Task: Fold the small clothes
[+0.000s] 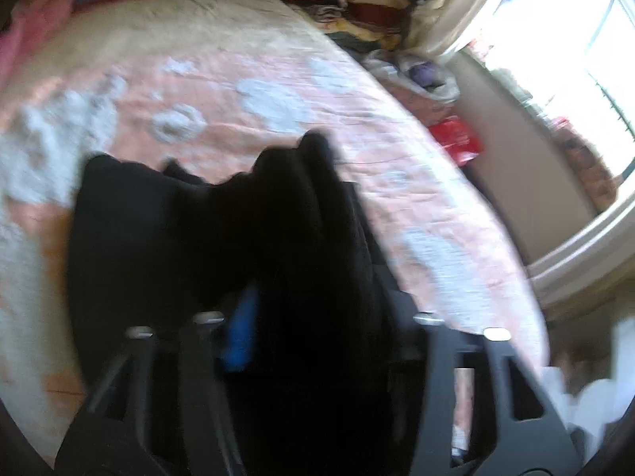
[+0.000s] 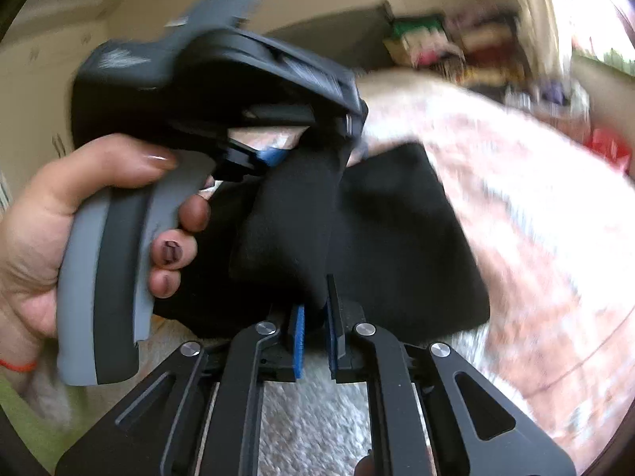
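A small black garment (image 1: 222, 230) hangs over the pink and white bedspread (image 1: 246, 79). In the left wrist view it drapes over my left gripper (image 1: 278, 317), whose blue pad (image 1: 240, 333) presses into the cloth. In the right wrist view my right gripper (image 2: 315, 333) is shut on a bunched fold of the black garment (image 2: 397, 246) between its blue pads (image 2: 297, 341). The left gripper (image 2: 309, 139), held in a hand (image 2: 79, 206), pinches the same cloth higher up. Both views are blurred.
Stacks of folded clothes (image 1: 357, 4) lie at the far end of the bed. A bright window (image 1: 555, 47) with a cream curtain is on the right. A red item (image 1: 456, 139) sits beside the bed. Grey carpet (image 2: 309, 428) shows below.
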Motion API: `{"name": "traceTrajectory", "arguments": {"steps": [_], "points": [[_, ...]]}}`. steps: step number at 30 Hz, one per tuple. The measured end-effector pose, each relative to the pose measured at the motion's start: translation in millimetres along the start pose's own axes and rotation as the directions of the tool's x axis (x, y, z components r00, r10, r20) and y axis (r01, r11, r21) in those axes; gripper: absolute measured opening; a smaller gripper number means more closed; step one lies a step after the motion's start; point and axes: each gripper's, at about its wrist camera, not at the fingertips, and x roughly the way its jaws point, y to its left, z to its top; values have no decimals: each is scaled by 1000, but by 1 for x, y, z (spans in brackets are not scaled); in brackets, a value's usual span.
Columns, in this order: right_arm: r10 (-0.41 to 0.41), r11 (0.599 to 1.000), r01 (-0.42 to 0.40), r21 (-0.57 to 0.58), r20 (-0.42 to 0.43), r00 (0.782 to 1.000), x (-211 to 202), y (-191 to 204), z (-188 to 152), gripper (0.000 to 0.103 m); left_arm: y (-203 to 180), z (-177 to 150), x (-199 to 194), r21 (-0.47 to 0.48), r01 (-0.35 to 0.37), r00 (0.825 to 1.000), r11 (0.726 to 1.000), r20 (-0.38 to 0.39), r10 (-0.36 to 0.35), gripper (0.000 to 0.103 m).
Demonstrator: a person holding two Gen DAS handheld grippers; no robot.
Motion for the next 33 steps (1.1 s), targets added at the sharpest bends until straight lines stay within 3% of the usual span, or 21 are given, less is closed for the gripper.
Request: {"name": "traceTrajectory", "arguments": {"steps": [1, 2, 6, 9, 11, 16, 19, 21, 22, 23, 25, 30, 33], "points": [[22, 999, -21, 48, -20, 1000, 4, -9, -2, 17, 3, 0, -3, -22, 55, 998, 998, 14, -55, 72], [48, 995, -45, 92, -25, 999, 5, -18, -4, 17, 5, 0, -9, -23, 66, 997, 998, 36, -66, 76], [149, 976, -140, 166, -40, 988, 4, -30, -3, 26, 10, -6, -35, 22, -31, 993, 999, 114, 28, 80], [241, 954, -226, 197, -58, 969, 6, -35, 6, 56, 25, -17, -56, 17, -105, 980, 994, 170, 101, 80], [271, 942, -251, 222, -68, 960, 12, -37, 19, 63, 43, -28, -67, -11, -163, 969, 987, 189, 162, 81], [327, 909, -277, 313, -122, 937, 36, -45, 53, 64, 75, -49, -72, -66, -199, 962, 978, 176, 207, 81], [304, 918, -242, 314, -169, 938, 51, -45, 68, 63, 81, -53, -70, -71, -197, 965, 978, 164, 206, 81], [220, 954, -170, 247, -192, 956, 55, -37, 79, 57, 79, -55, -68, -72, -191, 966, 979, 162, 201, 81], [183, 968, -140, 210, -202, 962, 54, -31, 78, 41, 80, -56, -67, -69, -190, 967, 979, 161, 199, 81], [133, 983, -100, 153, -225, 965, 55, -23, 81, 37, 79, -56, -66, -63, -189, 967, 980, 159, 197, 81], [108, 991, -87, 99, -232, 967, 59, -16, 87, 24, 76, -58, -67, -54, -189, 968, 980, 157, 196, 81], [76, 994, -87, -67, -159, 984, 46, 0, 114, 20, 64, -57, -70, -40, -149, 977, 988, 151, 153, 81], [40, 993, -56, -101, -155, 987, 46, -10, 110, 20, 51, -61, -65, -12, -136, 983, 991, 123, 137, 84]]}}
